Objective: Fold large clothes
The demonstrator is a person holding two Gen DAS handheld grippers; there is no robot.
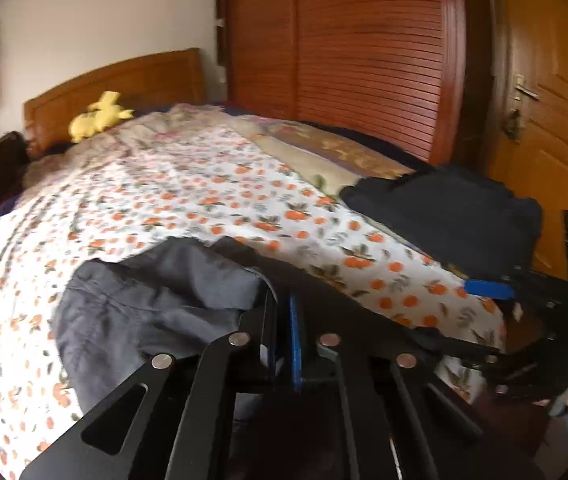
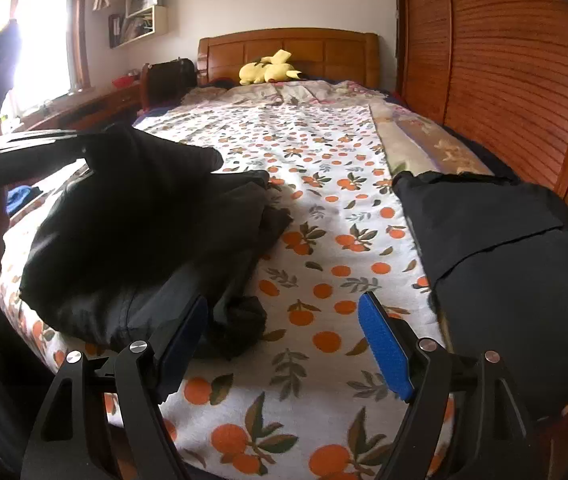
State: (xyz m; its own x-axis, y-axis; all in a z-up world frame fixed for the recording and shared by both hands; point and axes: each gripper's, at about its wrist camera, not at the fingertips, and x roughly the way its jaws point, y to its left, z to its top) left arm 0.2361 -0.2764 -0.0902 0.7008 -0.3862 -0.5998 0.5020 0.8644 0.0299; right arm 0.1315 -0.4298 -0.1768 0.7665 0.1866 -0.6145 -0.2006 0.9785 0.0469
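Trousers on the bed
My left gripper (image 1: 284, 344) pinches the trousers (image 1: 144, 312); my right gripper (image 2: 284, 344), spread wide, hovers just beside them.

— What colours am I looking at on my feed?

— I see a white bedsheet (image 2: 323, 248) printed with orange fruit and green leaves. A dark grey garment (image 1: 144, 312) lies on it, a navy one (image 2: 503, 248) at its right edge. A yellow plush (image 2: 270, 70) sits by the brown headboard (image 2: 287, 42). My pads (image 2: 383, 348) are blue.

A crumpled garment (image 2: 132, 232) lies near-left on the bed (image 2: 323, 208); a folded garment (image 2: 503, 248) lies right; a plush toy (image 2: 270, 70) sits far.
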